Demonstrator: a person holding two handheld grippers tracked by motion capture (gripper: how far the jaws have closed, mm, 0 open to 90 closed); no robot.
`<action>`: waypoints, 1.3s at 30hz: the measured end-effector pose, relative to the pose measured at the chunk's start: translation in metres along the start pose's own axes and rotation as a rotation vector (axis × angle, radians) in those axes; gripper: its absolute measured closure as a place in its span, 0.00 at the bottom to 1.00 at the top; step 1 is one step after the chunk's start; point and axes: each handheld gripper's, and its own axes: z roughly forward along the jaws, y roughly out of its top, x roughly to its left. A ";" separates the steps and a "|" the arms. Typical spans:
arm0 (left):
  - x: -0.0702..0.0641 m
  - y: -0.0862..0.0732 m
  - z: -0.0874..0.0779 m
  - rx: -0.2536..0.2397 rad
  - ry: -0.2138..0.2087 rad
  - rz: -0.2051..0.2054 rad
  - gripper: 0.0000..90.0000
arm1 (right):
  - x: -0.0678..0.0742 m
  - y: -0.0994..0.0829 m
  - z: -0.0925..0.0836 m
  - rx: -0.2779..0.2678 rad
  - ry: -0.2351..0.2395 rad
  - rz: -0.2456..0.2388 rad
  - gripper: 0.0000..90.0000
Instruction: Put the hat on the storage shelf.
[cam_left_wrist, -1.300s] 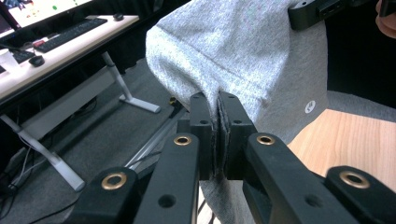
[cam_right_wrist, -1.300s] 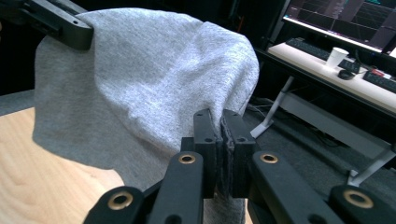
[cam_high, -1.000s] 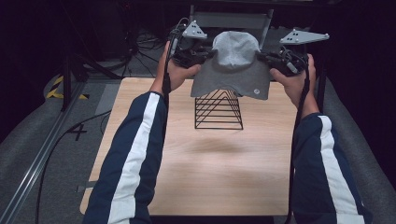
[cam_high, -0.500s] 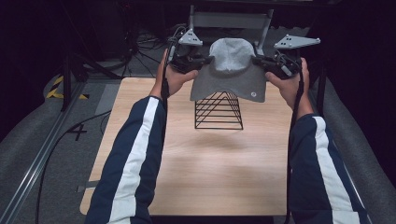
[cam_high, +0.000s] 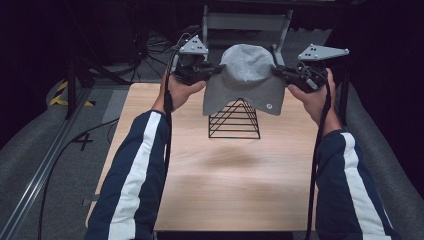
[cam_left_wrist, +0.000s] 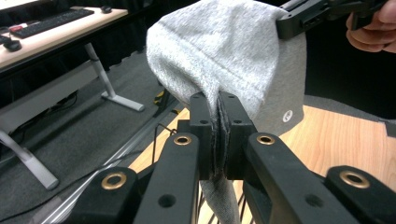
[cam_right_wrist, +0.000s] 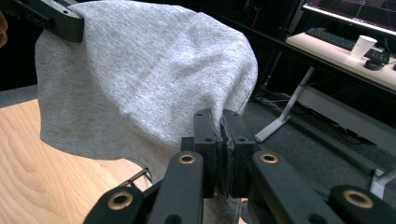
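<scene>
A soft grey knitted beanie (cam_high: 246, 75) is held spread in the air above the far edge of the light wooden table (cam_high: 220, 180), its rounded crown uppermost and its open hem hanging down. Directly under it stands a black wire rack of pyramid shape (cam_high: 235, 119), set on the table near the far edge; the peak of the rack is hidden behind the hem, so contact cannot be told. A small round white logo is seen low on the fabric.

The left gripper (cam_left_wrist: 218, 135) is clamped tight on one side fold of the beanie — grey cloth is pinched between its black jaws. The right gripper (cam_right_wrist: 222, 149) is closed just as firmly on the opposite side fold. Each gripper is carried by a hand in a navy sleeve with a white stripe (cam_high: 132, 170).
</scene>
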 end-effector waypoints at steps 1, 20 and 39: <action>-0.002 0.000 -0.001 -0.004 -0.007 0.003 0.95 | 0.001 -0.001 0.000 0.003 -0.001 0.001 0.96; -0.003 -0.034 0.022 0.057 -0.003 -0.020 0.95 | 0.003 -0.028 0.015 0.038 0.020 0.007 0.96; 0.000 -0.101 0.056 0.133 -0.012 -0.101 0.95 | 0.008 -0.092 0.058 0.135 0.078 0.075 0.96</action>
